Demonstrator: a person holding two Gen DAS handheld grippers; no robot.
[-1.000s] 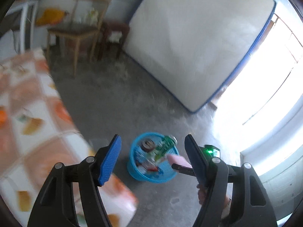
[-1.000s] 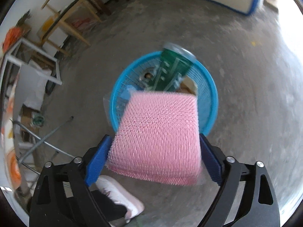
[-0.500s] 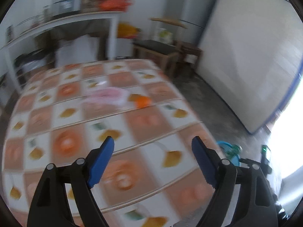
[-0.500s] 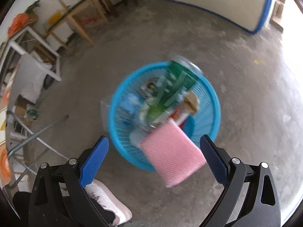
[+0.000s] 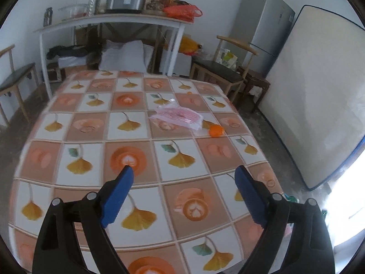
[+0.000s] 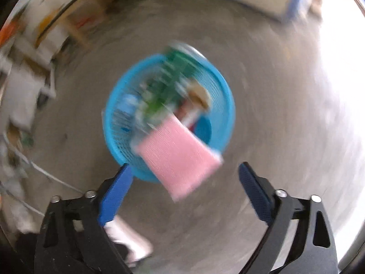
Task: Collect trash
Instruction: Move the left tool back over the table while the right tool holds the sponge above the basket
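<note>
In the right wrist view a blue mesh basket stands on the concrete floor, holding a green can and other trash. A pink sponge hangs over the basket's near rim, free of my right gripper, which is open above it. In the left wrist view my left gripper is open and empty over a table with an orange patterned cloth. A pink-printed plastic wrapper and a small orange piece lie on the table's far right part.
A white mattress leans on the right wall. Wooden chairs and a white shelf table with clutter stand behind the table. A fridge is at the back right. A shoe shows by the basket.
My right gripper let go of the pink sponge, which dropped toward the basket rim. My left gripper swung from the floor and basket up over the table.
</note>
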